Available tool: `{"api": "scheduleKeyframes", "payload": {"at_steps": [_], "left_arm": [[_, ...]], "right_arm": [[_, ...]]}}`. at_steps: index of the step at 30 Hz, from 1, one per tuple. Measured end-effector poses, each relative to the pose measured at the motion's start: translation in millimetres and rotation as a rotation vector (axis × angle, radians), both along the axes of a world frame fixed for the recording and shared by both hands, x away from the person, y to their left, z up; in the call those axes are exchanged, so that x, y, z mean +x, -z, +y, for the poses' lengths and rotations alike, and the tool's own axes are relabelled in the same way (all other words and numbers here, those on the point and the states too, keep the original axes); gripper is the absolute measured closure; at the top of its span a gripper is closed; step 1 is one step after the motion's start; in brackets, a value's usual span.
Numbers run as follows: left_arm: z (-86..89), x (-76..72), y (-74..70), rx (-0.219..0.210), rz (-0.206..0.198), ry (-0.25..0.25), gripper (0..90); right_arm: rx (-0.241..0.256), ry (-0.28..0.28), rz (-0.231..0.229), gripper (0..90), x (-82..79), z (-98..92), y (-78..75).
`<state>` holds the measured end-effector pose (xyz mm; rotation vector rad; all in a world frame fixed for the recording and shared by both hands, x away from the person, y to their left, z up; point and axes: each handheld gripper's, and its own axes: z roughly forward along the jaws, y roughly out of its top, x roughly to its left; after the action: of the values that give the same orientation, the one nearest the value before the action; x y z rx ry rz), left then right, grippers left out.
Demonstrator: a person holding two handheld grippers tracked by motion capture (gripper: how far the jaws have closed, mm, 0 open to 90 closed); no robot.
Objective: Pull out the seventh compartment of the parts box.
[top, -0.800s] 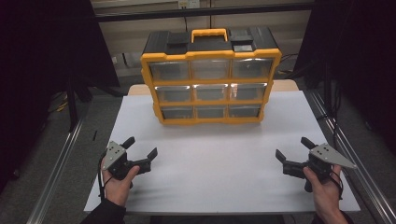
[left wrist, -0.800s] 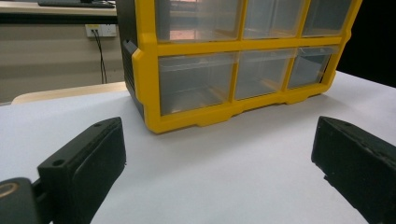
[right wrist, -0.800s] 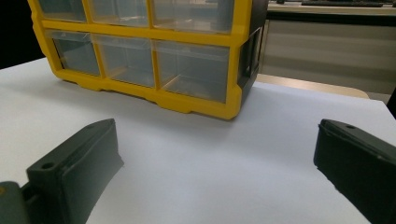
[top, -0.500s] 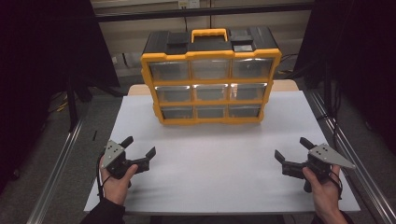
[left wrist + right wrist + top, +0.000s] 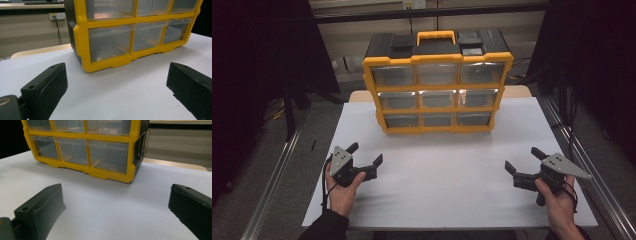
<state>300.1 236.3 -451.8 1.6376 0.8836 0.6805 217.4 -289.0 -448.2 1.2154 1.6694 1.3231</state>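
Claws, left (image 5: 365, 155) and right (image 5: 523, 161), gape apart, held low, aimed at drawer cabinet (image 5: 438, 90).

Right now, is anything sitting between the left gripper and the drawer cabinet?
Nothing: bare white table separates the left gripper from the drawer cabinet, seen in the high and left gripper views.

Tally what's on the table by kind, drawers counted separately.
Yellow drawer organizer: 1
Clear drawers in it: 9
Handheld grippers: 2, left gripper and right gripper, both open
White table sheet: 1
Total: 13
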Motion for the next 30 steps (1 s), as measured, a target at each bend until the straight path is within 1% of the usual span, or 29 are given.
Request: {"api": "scheduleKeyframes", "payload": {"at_steps": [1,3,4,6,7,8,9,10,11,12,14,15,16,17,20,21,22,23,24,25,26,27,28,29,30], "left_arm": [[-0.8,0.9,0.1,-0.008,-0.001,0.004,3.3],[-0.9,2.4,-0.6,0.000,0.003,0.012,3.4],[-0.7,3.5,-0.3,-0.001,-0.001,0.012,3.3],[-1.4,6.1,-0.7,-0.010,-0.007,0.004,3.4],[-1.4,6.1,-0.7,-0.010,-0.007,0.004,3.4],[-1.3,8.4,0.0,-0.006,-0.010,-0.013,3.4],[-1.3,8.4,0.0,-0.006,-0.010,-0.013,3.4],[0.4,11.5,0.4,0.012,0.002,-0.008,3.4],[0.4,11.5,0.4,0.012,0.002,-0.008,3.5],[-0.7,13.6,-0.8,-0.006,0.008,0.000,4.1],[-1.4,14.7,-1.5,-0.001,0.004,-0.001,4.3],[-3.7,16.2,-3.8,0.010,0.010,0.000,4.8],[-4.9,16.5,-4.4,0.009,0.017,0.002,5.2],[-5.1,17.3,-5.5,0.027,0.011,-0.002,5.5],[-7.5,19.2,-5.8,0.026,0.017,0.004,5.7],[-9.0,21.2,-5.2,0.023,0.017,0.010,5.4],[-11.0,25.2,-5.1,0.033,0.015,0.012,5.2],[-11.0,25.2,-5.1,0.033,0.015,0.012,4.9],[-13.5,28.2,-4.6,0.029,0.011,0.010,4.9],[-14.9,30.1,-4.8,0.038,0.012,0.000,4.5],[-17.3,34.6,-4.8,0.040,0.006,0.007,4.2],[-17.3,34.6,-4.8,0.040,0.006,0.007,3.9],[-18.9,36.1,-4.7,0.026,0.008,0.015,3.6],[-21.9,39.0,-5.1,0.036,0.000,0.029,3.0],[-24.2,39.7,-4.9,0.033,-0.003,0.033,2.6]], "right_arm": [[0.003,0.001,0.002,0.0,0.2,0.1,0.0],[0.003,0.001,0.002,0.0,0.3,0.2,0.1],[0.004,0.001,0.001,0.0,0.4,0.2,0.2],[0.008,0.002,0.004,0.0,0.3,0.1,0.3],[0.009,0.001,0.005,0.0,0.2,-0.1,0.3],[0.012,0.002,0.006,0.0,-0.1,-0.1,0.3],[0.012,0.002,0.006,0.0,-0.1,-0.1,0.3],[0.013,0.002,0.002,0.0,-0.4,-0.1,0.1],[0.013,0.002,0.002,0.0,-0.4,-0.1,0.1],[0.015,0.005,0.003,0.0,-0.7,0.6,-0.2],[0.013,-0.004,0.005,0.0,-1.7,1.5,-0.9],[0.006,-0.006,-0.001,0.0,-1.7,1.9,-1.0],[0.005,-0.007,-0.002,0.0,-1.8,2.4,-1.0],[0.004,-0.009,-0.001,0.0,-1.9,2.7,-0.9],[0.001,-0.004,0.001,0.0,-1.8,3.0,-0.8],[0.010,-0.002,0.008,0.0,-0.7,3.2,-0.3],[0.007,0.002,0.004,0.0,-0.1,2.9,-0.2],[0.007,0.002,0.004,0.0,-0.1,2.9,-0.2],[0.005,0.000,0.006,0.0,0.0,2.7,-0.3],[0.005,-0.002,0.009,0.0,0.4,2.9,-0.1],[0.007,-0.001,0.010,0.0,0.2,3.2,-0.1],[0.007,-0.002,0.012,0.0,0.1,3.3,-0.1],[0.007,-0.003,0.010,0.0,-0.1,3.2,-0.1],[0.006,-0.002,0.007,0.0,0.0,3.0,-0.2],[0.006,0.000,0.003,0.0,0.0,2.8,-0.2]]}}
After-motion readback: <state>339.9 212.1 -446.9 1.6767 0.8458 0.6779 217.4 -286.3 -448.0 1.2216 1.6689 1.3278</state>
